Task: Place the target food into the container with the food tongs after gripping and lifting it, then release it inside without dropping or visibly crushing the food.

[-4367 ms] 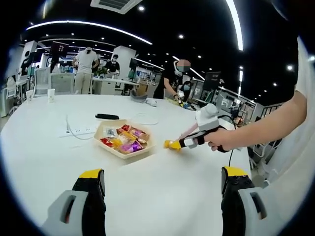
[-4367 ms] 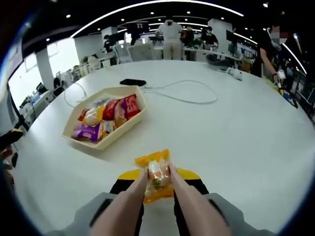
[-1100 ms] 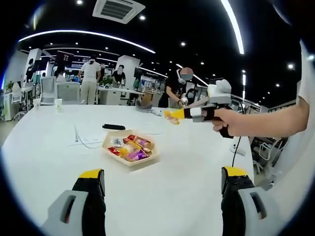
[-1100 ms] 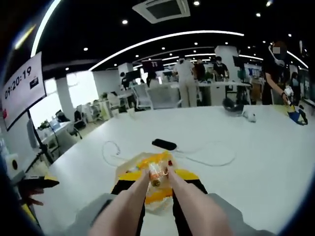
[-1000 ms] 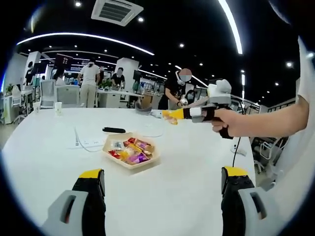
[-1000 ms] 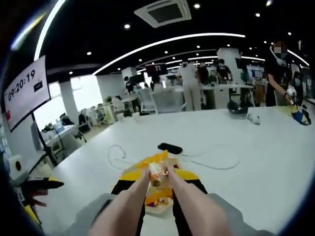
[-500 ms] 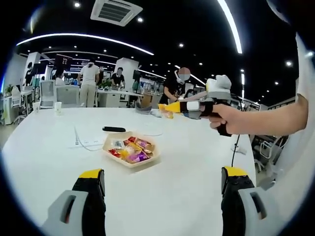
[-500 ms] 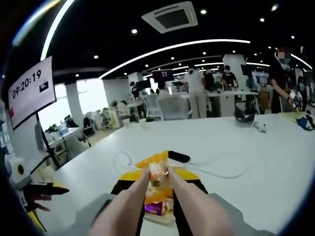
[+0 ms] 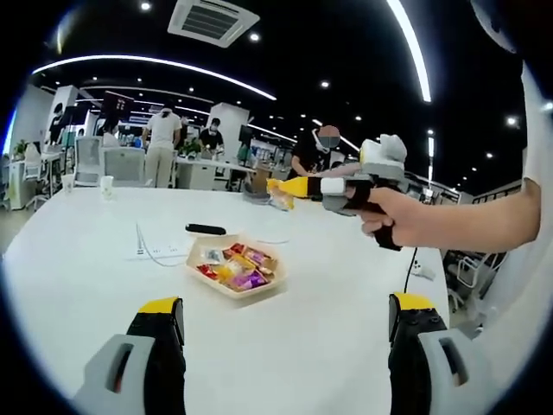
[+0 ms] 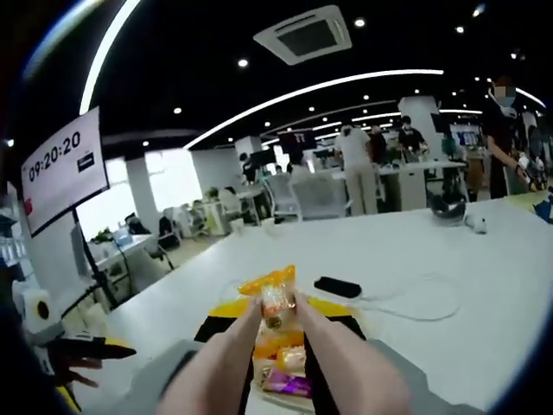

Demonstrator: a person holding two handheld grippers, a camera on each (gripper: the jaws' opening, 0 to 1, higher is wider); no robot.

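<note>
Left gripper view: the left gripper point(image 9: 281, 363) is idling low over the white table point(image 9: 78, 259), fingers spread. The right gripper point(image 9: 298, 186) is now carrying the snack packet point(image 9: 280, 192) further across, above and beyond the container point(image 9: 235, 268), so release looks near.

Right gripper view: tongs point(image 10: 276, 346) are pinching the crinkly orange packet, smooth beige arms pressed on it; the shallow tray is showing glossy wrappers beneath.
</note>
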